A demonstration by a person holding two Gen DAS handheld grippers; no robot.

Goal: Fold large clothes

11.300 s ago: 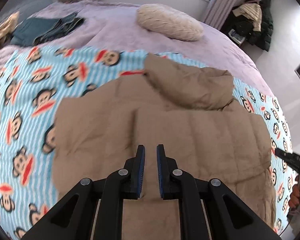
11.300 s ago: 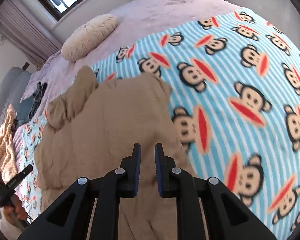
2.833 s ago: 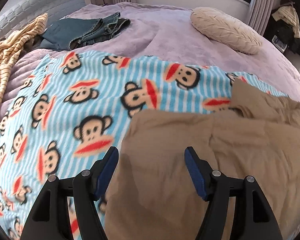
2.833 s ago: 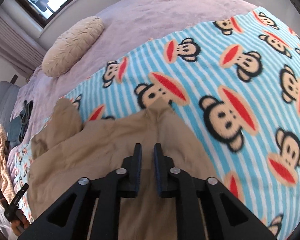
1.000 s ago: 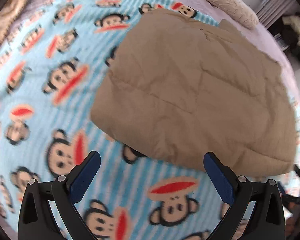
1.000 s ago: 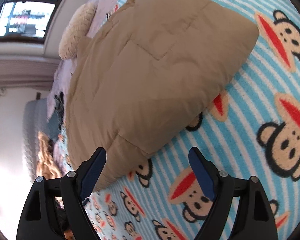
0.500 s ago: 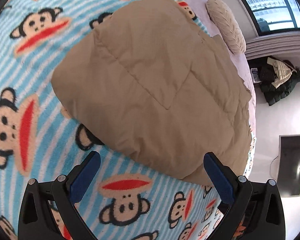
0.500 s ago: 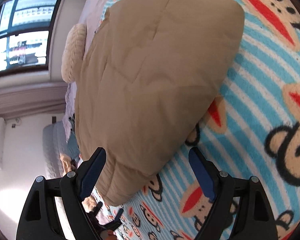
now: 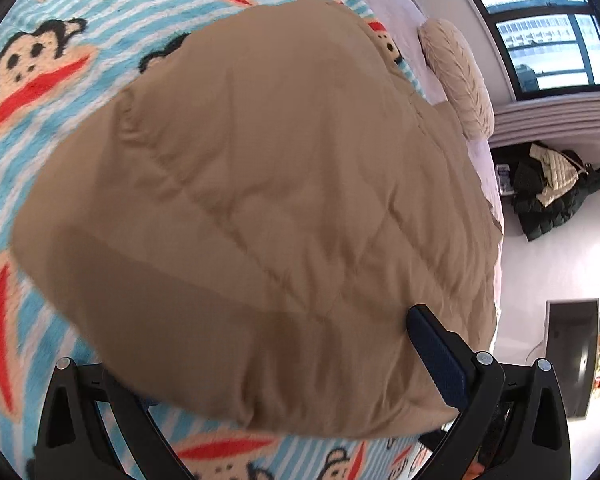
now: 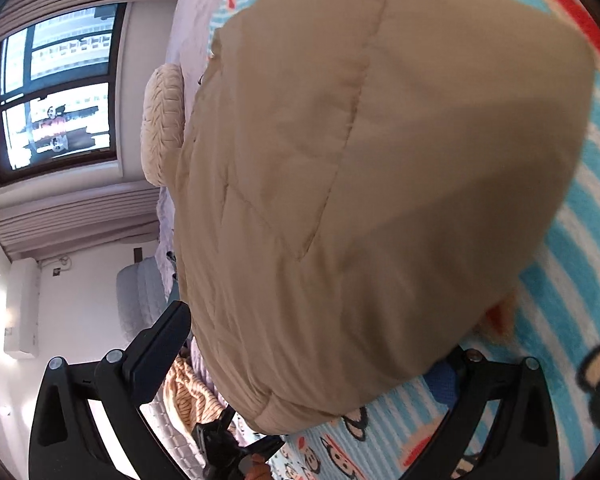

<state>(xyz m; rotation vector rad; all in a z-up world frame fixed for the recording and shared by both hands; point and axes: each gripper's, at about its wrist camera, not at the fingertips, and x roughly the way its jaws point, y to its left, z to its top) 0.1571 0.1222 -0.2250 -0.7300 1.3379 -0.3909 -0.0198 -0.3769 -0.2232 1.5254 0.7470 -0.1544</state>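
Note:
A tan quilted jacket (image 9: pixel 268 208) lies folded in on the blue monkey-print blanket (image 9: pixel 52 40) and fills both views; it also shows in the right wrist view (image 10: pixel 360 184). My left gripper (image 9: pixel 276 364) is wide open around the jacket's near hem; one finger (image 9: pixel 436 352) rests over the fabric and the other is hidden under it. My right gripper (image 10: pixel 308 356) is wide open around the other end of the hem; one finger (image 10: pixel 160 344) is outside the jacket's edge and the other is mostly hidden beneath it.
A cream pillow (image 9: pixel 456 76) lies on the purple bedspread behind the jacket, below a window (image 9: pixel 540 28). A dark coat pile (image 9: pixel 552 188) lies on the floor beside the bed. A striped orange garment (image 10: pixel 192 396) and a grey headboard (image 10: pixel 140 300) show in the right wrist view.
Both grippers have dropped and moved in to the jacket's near hem, which now lies between their open fingers. The jacket itself has not moved.

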